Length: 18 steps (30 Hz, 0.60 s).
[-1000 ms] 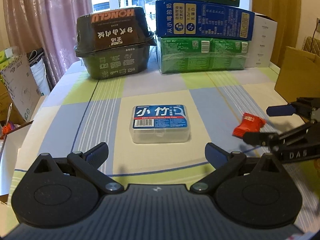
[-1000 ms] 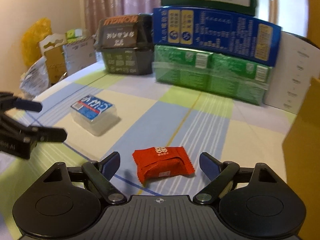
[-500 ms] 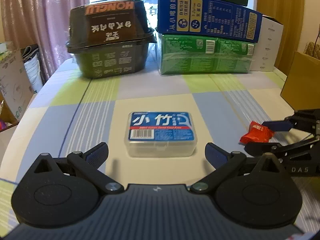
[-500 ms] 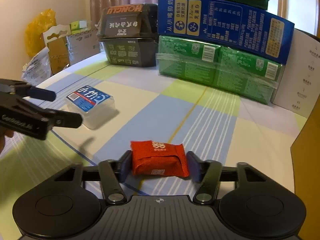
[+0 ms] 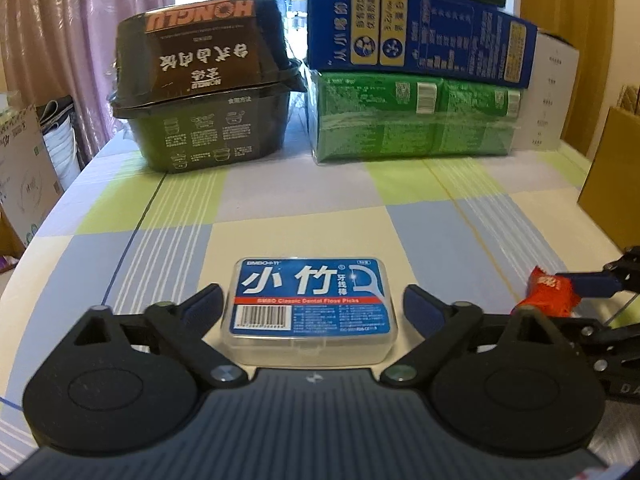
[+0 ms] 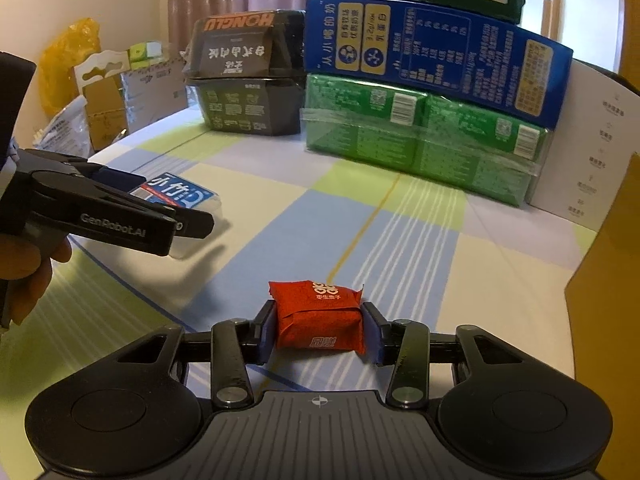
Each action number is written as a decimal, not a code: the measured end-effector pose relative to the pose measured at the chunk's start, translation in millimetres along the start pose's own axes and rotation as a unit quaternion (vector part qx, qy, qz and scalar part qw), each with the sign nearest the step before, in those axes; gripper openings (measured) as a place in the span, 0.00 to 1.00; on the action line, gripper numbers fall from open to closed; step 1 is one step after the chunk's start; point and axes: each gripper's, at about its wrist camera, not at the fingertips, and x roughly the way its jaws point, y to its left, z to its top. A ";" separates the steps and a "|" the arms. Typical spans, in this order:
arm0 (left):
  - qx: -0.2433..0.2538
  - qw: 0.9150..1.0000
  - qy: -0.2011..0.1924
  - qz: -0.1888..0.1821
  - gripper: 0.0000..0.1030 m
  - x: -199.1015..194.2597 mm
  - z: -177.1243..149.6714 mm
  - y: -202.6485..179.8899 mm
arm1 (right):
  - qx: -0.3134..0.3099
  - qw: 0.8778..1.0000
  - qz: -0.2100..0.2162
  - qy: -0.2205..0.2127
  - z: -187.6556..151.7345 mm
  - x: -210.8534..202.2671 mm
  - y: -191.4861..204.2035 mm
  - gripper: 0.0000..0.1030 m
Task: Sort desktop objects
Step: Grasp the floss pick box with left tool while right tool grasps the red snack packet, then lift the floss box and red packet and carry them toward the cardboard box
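Right gripper clamps the snack packet; left gripper straddles the floss box.

The right gripper is clenched on the red snack packet, pads on its short ends, so its long axis runs 9 to 3 o'clock, seemingly ready for lifting. The left gripper is spread wide around the floss pick box, which lies flat on the tablecloth, its long axis likewise 9 to 3, apparently lined up for a grasp across its length.

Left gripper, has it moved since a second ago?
Yes. The left gripper has gone forward; its open fingers now flank the floss box, and the green box looms nearer.
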 end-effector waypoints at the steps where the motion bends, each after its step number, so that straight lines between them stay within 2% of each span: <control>1: 0.007 1.000 0.004 0.004 0.85 1.4 -0.5 -2.2 | 0.000 1.000 -0.001 0.000 -0.3 -0.5 0.2 0.40; 3: 0.017 1.000 0.007 0.009 0.81 1.9 -2.4 -5.5 | 0.003 1.000 -0.002 -0.001 -1.3 -1.9 0.0 0.40; 10: 0.019 1.000 0.016 0.011 0.81 -10.6 -9.7 -12.7 | 0.013 1.000 -0.009 0.001 -1.3 -8.8 -1.3 0.39; 18: 0.029 0.999 0.029 0.003 0.80 -47.9 -23.8 -24.2 | 0.024 1.000 -0.012 0.004 -1.1 -36.7 5.5 0.39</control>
